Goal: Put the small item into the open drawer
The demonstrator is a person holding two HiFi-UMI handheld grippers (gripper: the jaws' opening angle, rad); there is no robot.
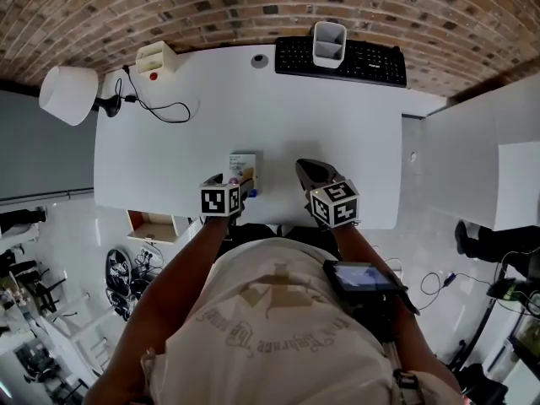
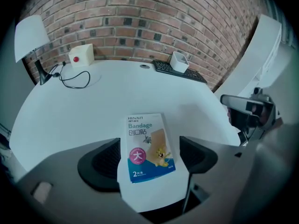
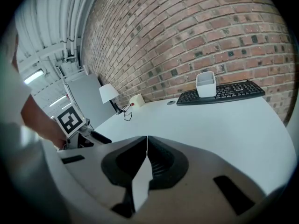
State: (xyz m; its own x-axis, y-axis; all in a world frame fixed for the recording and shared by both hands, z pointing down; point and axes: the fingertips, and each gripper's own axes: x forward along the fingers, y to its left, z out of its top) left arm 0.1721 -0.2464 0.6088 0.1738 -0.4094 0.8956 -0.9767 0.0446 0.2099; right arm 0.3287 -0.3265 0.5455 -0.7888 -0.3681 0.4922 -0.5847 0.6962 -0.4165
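A small bandage box [image 1: 244, 172] [image 2: 147, 146] lies flat on the white desk [image 1: 253, 116] near its front edge. My left gripper [image 1: 234, 184] [image 2: 149, 155] points steeply down over it, open, one jaw on each side of the box, pads not pressing on it. To the right, my right gripper [image 1: 314, 172] [image 3: 146, 141] hovers over the desk's front edge, shut with nothing in it. An open drawer [image 1: 153, 225] with a brownish inside sticks out under the desk's front left corner.
At the back of the desk are a black keyboard [image 1: 342, 60] with a white holder [image 1: 329, 43] on it, a white box with a red button [image 1: 155, 57], a black cable [image 1: 164, 108] and a white lamp [image 1: 69, 94]. A white cabinet [image 1: 472, 154] stands right.
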